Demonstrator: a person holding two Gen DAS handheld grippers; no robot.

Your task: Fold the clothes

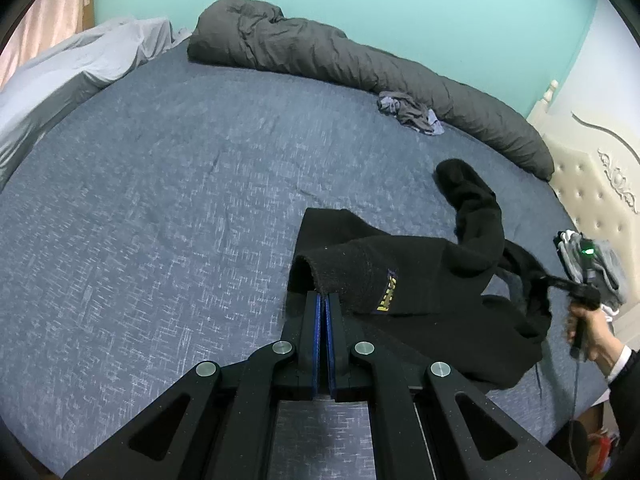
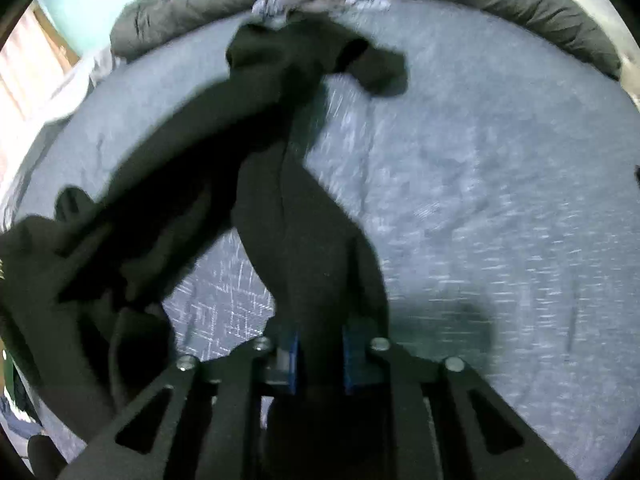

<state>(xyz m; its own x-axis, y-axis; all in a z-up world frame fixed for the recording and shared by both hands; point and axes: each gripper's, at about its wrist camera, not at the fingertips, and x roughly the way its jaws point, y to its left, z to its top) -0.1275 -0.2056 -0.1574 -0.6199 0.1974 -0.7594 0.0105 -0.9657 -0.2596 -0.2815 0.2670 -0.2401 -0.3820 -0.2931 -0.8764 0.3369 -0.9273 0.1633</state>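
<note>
A black sweater (image 1: 420,280) with a yellow label (image 1: 388,292) lies partly lifted on the blue bed sheet (image 1: 160,200). One sleeve (image 1: 468,196) trails toward the headboard. My left gripper (image 1: 324,296) is shut, its blue pads pinching a raised hem edge of the sweater. At the far right of the left wrist view, a hand (image 1: 588,332) holds my right gripper (image 1: 556,282), with black fabric stretched to it. In the blurred right wrist view, the right gripper (image 2: 320,344) is shut on a thick bunch of the sweater (image 2: 304,240), which hangs away from it over the bed.
A rolled dark grey duvet (image 1: 320,52) runs along the far edge of the bed. A small crumpled grey-blue garment (image 1: 412,114) lies beside it. Pale bedding (image 1: 72,76) is heaped at the left. A cream tufted headboard (image 1: 592,184) and grey folded items (image 1: 608,276) stand at the right.
</note>
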